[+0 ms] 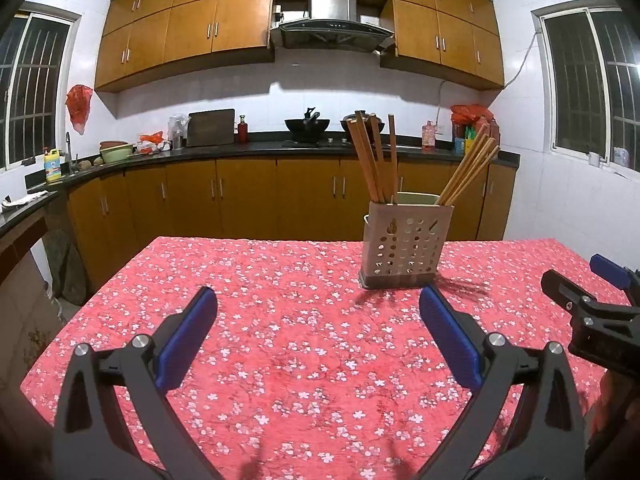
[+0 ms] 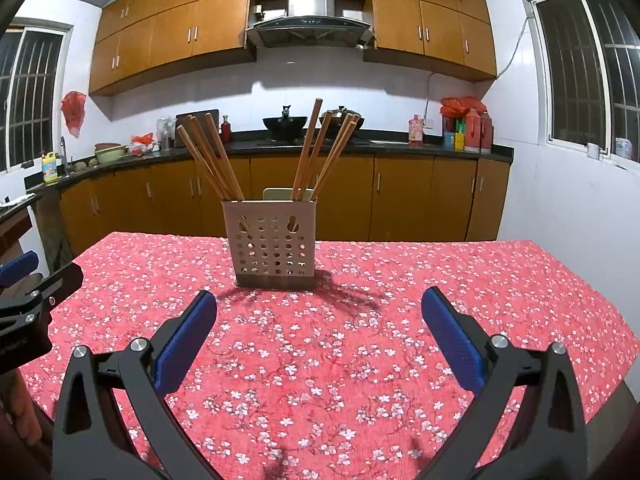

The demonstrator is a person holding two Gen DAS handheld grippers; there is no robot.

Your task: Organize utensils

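Chopsticks (image 2: 216,156) upright in holder (image 2: 274,246), tips splayed outward, both grippers' jaws wide, empty.

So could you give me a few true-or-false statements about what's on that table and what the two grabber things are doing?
1. The chopsticks stand in a perforated holder. True.
2. The left gripper is clamped on a chopstick. False: its jaws stand wide apart, holding nothing.
3. The tablecloth is red with small white flowers. True.
4. The right gripper is shut. False: it is open and empty.
5. The holder lies tipped on its side. False: it stands upright.
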